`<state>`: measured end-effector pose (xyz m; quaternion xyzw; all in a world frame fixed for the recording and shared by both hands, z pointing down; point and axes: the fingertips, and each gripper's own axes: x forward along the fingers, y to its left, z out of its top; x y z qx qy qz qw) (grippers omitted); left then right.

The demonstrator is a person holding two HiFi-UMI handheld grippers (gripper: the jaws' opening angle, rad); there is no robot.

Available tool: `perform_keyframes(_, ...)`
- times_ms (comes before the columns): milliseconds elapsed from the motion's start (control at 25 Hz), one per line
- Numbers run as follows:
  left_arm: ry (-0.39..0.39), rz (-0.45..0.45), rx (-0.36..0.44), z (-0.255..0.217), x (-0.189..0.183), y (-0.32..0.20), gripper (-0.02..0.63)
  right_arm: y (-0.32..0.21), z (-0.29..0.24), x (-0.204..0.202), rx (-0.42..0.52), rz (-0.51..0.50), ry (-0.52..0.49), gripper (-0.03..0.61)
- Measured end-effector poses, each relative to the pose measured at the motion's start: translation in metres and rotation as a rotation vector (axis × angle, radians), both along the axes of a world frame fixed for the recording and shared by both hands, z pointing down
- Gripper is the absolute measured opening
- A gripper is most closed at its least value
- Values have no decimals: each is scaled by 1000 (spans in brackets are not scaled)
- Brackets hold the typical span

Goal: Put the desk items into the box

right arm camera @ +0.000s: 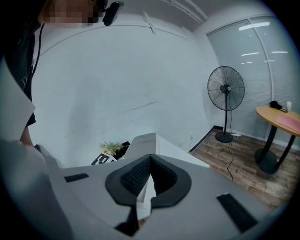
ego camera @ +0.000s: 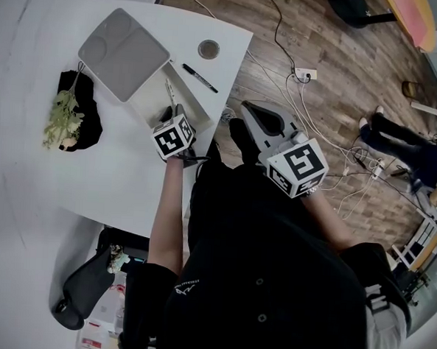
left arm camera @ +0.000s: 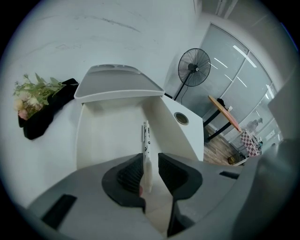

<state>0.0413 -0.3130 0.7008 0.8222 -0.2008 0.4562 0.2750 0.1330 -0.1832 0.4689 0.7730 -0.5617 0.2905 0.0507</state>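
The box [ego camera: 148, 92] sits between flowers [ego camera: 62, 116] and black marker [ego camera: 200, 77]

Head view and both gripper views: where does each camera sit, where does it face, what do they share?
Head view: on the person's head, facing steeply down at desk and box; arms, torso, left gripper, right gripper show.
Left gripper view: on the left gripper, facing into the box along parted jaws, pen between.
Right gripper view: on the right gripper, facing wall and fan past closed jaws; dark clothing left.
Shared: both gripper views show fan and box.
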Motion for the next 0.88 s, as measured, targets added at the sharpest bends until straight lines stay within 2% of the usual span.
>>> perform_keyframes(160,44,-38,55,-17,-4,-6,71,-1,-4,-3,11,-18,7,-2)
perform_keyframes(320,130,-73,102,-39,-3,-9,8,1,-8,-4,25,-37,14,-2)
perform_keyframes(600,248,-55,211,-90,-1,-1,8,0,-22,-7,61,-86,29,-2)
perform_keyframes(880,364,-35,289,-140,-5,18,8,-12,-35,-19,106,-187,44,-2)
